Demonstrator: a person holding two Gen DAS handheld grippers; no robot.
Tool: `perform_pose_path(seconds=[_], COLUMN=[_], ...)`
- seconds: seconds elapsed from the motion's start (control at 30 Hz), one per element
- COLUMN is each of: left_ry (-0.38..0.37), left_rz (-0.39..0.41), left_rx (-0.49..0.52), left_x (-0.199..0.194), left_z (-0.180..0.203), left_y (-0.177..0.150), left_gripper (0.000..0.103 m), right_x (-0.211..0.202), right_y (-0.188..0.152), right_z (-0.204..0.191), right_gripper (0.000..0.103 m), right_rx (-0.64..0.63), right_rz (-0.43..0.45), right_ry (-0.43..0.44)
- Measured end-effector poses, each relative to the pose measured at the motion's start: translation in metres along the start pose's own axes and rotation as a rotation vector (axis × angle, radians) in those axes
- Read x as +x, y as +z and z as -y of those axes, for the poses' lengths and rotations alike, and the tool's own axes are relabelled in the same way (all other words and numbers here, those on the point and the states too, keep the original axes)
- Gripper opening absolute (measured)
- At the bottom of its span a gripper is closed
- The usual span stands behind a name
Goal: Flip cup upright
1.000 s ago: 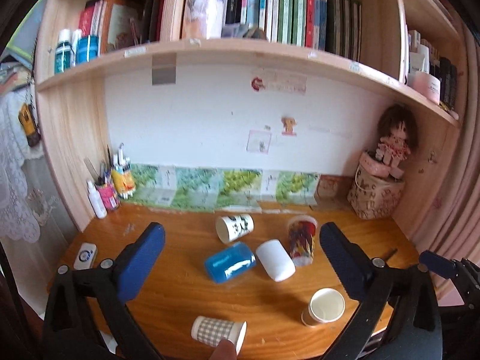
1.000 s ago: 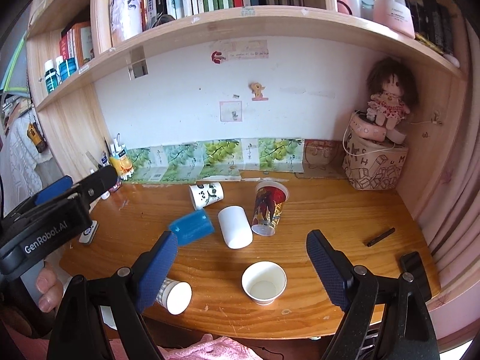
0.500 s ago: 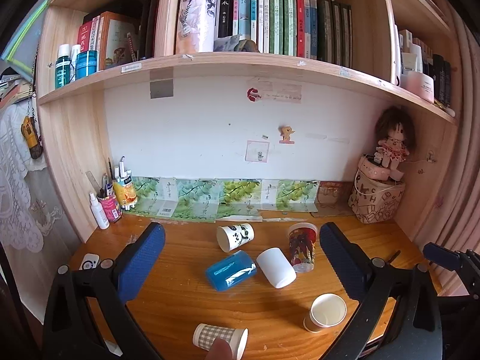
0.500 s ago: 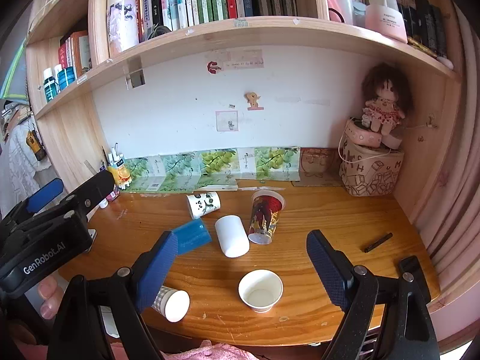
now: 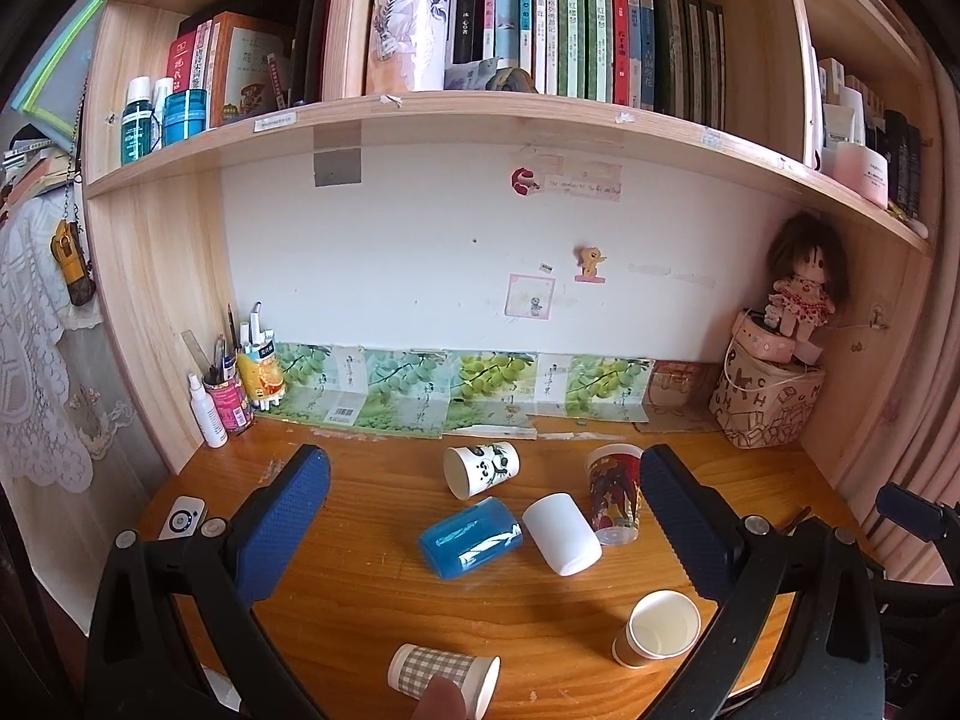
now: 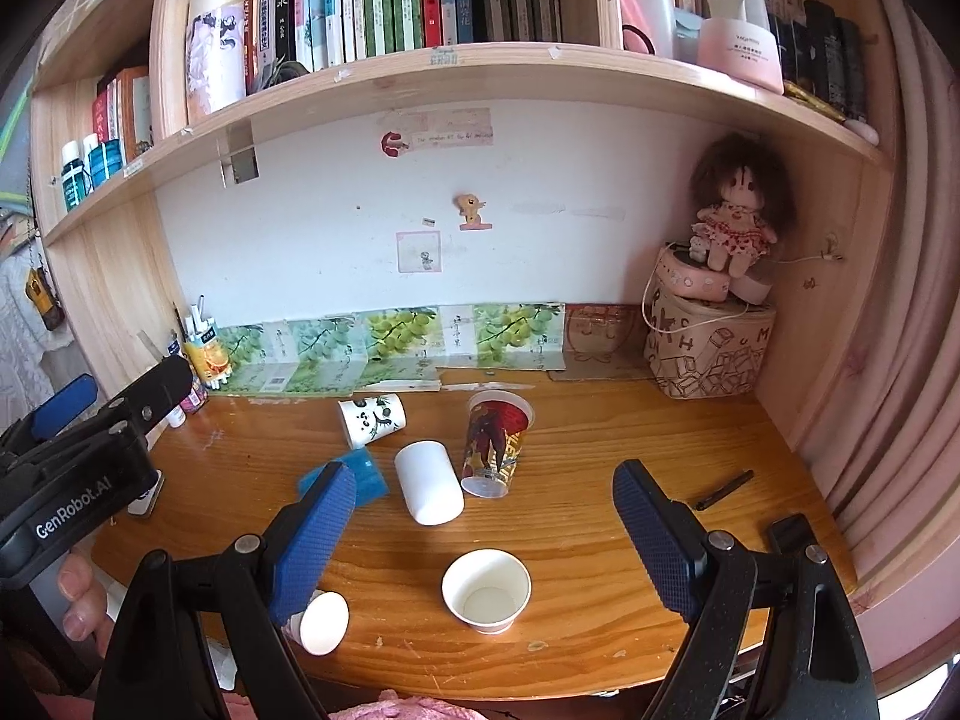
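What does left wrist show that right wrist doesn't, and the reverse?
Left wrist only: the checked cup's pattern and the right tongs' tip. Right wrist only: the pen and dark block at the desk's right edge, plus the left tongs' body. Both: panda cup, blue cup, white cup, printed cup, upright paper cup.

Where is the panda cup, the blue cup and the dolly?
panda cup (image 5: 483,468), left wrist view, on its printed side.
blue cup (image 5: 471,543), left wrist view, middle of its side.
doll (image 6: 737,222), right wrist view, on her dress.
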State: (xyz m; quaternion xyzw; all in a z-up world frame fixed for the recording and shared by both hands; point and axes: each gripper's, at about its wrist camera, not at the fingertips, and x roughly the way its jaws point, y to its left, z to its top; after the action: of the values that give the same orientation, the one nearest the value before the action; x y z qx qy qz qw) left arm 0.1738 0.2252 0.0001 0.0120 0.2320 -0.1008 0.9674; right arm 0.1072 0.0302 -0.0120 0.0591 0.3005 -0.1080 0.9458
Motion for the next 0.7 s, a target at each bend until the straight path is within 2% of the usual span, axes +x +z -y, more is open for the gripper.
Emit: perform_pose_path(seconds=[0.1, 0.13, 0.17, 0.33, 0.7], left_ry=[0.001, 0.003, 0.004, 0.004, 0.008], left_rz=[0.000, 0.002, 0.003, 0.014, 0.024], left_rx=[0.005, 0.005, 0.005, 0.015, 0.021], left_x=[0.0006, 0.0006, 0.0006, 0.0001, -0.0017], left_z=[0.0010, 0.0015, 0.0018, 0.0045, 0.0071], left_y=[0.0003, 0.0005, 0.0010, 0.0020, 0.0023], left_gripper=[0.103, 0.103, 0.103, 0.103, 0.103], right_x=[0.0000, 0.0002, 0.0005, -0.0008, 0.0029], right_y=[0.0004, 0.0007, 0.0011, 0.0018, 0.0022], right_z=[0.0007, 0.0012, 0.0015, 0.0023, 0.0008], right_gripper=[0.088, 0.092, 0.102, 0.103, 0.103], right_rx=[0.002, 0.003, 0.003, 0.009, 0.005], right_rz=[0.008, 0.010, 0.010, 0.029, 0.010], right_ry=[0.013, 0.017, 0.022, 0.070, 0.061])
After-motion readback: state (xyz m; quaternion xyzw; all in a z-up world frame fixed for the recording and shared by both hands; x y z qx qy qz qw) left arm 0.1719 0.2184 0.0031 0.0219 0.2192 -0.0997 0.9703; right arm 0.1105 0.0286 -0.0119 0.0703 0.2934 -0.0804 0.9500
